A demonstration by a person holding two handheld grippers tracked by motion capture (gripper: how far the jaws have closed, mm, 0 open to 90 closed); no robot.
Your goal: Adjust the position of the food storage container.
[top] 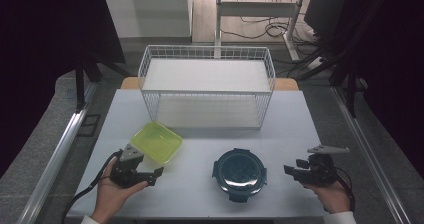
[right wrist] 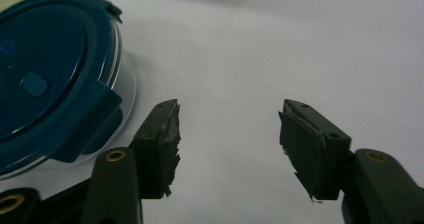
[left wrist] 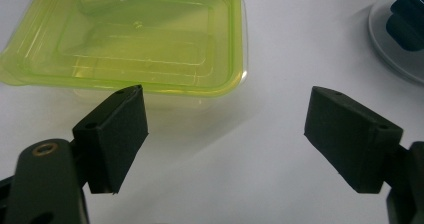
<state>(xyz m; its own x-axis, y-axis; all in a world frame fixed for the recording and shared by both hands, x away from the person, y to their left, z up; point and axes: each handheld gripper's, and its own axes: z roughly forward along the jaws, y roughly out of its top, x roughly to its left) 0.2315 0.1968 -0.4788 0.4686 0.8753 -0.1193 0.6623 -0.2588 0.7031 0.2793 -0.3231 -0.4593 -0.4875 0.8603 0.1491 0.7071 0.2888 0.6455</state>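
A lime-green clear rectangular container point(top: 156, 142) lies on the white table at the front left. A round clear container with a dark blue clip lid point(top: 239, 173) sits at the front centre. My left gripper point(top: 156, 176) rests just in front of the green container point(left wrist: 145, 39), pointing right; in the left gripper view its jaws point(left wrist: 225, 96) stand wide open over bare table. My right gripper point(top: 292, 168) is to the right of the round container, pointing left at it. Its jaws point(right wrist: 230, 109) are open with nothing between them, and the blue lid point(right wrist: 45, 74) lies just beyond the left jaw.
A white two-level wire basket rack point(top: 206, 86) stands across the back of the table point(top: 295, 129). Metal rails run along both sides of the table. Bare table lies between the two containers and in front of the rack.
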